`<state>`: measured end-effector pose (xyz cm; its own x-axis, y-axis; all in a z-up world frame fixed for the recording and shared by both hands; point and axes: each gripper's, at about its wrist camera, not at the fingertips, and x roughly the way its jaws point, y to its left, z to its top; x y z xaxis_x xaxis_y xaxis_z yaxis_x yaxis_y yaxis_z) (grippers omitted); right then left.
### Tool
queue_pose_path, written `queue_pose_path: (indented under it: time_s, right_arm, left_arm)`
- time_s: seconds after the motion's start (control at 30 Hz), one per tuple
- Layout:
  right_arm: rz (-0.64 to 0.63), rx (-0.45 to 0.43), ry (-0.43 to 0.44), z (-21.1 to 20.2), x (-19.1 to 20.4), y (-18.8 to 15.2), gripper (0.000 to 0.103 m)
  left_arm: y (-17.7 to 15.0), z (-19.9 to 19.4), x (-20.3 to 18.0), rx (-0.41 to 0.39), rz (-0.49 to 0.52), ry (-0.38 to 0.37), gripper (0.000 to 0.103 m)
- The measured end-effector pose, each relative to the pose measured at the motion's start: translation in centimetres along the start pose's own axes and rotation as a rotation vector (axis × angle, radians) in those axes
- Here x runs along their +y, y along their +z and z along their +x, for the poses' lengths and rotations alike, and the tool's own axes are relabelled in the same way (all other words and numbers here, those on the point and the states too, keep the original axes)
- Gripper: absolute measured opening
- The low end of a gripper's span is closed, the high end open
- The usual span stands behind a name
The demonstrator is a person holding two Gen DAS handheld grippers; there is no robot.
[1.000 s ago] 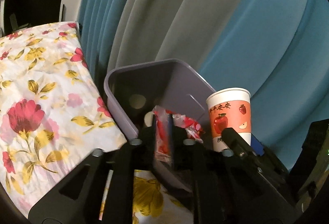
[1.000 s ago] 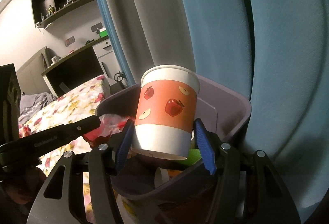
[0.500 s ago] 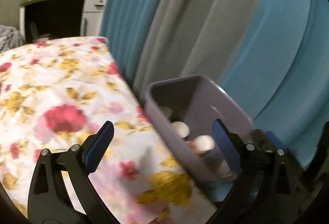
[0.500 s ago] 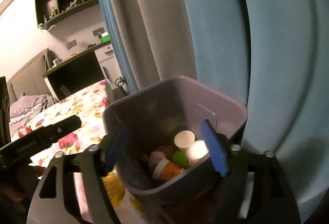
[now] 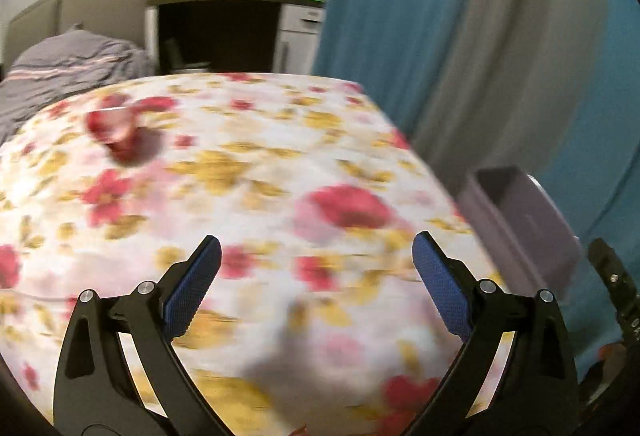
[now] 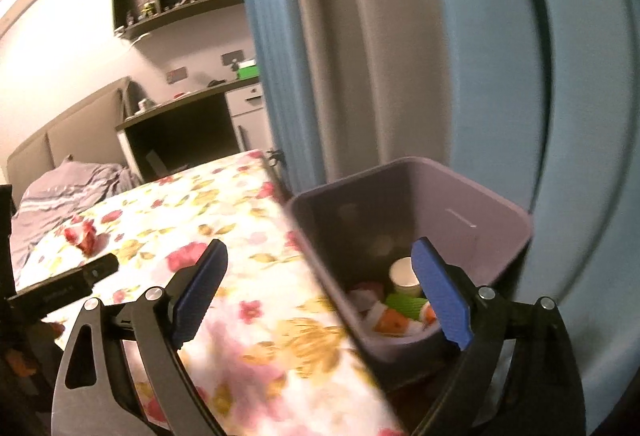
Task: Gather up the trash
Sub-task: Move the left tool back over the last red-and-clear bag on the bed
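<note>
Both claws are released and hold nothing: the left claw [image 5: 316,276] gapes over the flowered tablecloth, and the right claw's [image 6: 320,292] jaws have just been opening beside the purple plastic bin [image 6: 504,211]. The next piece, a crumpled red wrapper [image 5: 120,135], lies far left on the table [image 5: 280,163]. Best to cross the open cloth low, straddle the wrapper, and keep off the right edge by the bin and the blue-grey curtains [image 5: 460,35].

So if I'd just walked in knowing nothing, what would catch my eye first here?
Probably the floral red-and-yellow cloth spread wide across the surface, with one crumpled red wrapper lying at its far left. Next, the purple plastic bin beside the cloth's right edge, against the blue curtain, holding paper cups and scraps.
</note>
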<state>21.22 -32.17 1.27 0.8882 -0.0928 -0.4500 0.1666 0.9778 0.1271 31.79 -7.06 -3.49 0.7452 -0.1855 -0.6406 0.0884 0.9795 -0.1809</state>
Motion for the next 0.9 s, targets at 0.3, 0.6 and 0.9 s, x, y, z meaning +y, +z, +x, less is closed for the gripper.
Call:
queue_pose_path:
  time_s: [0.3,0.6,0.9]
  right_arm:
    - [-0.054,0.025,0.071,1.5,5.9,-0.3,0.09]
    - [-0.07,0.037,0.011,4.4,8.7,-0.6,0.09]
    - [-0.08,0.049,-0.001,6.3,8.5,-0.4,0.09]
  left_arm:
    - [1.2,-0.7,11.3,-0.031,-0.102,0.182,0.095]
    - [4.2,2.2,18.7,-0.082,-0.189,0.225,0.095]
    - [8.0,9.2,21.8,-0.015,-0.244,0.162,0.09]
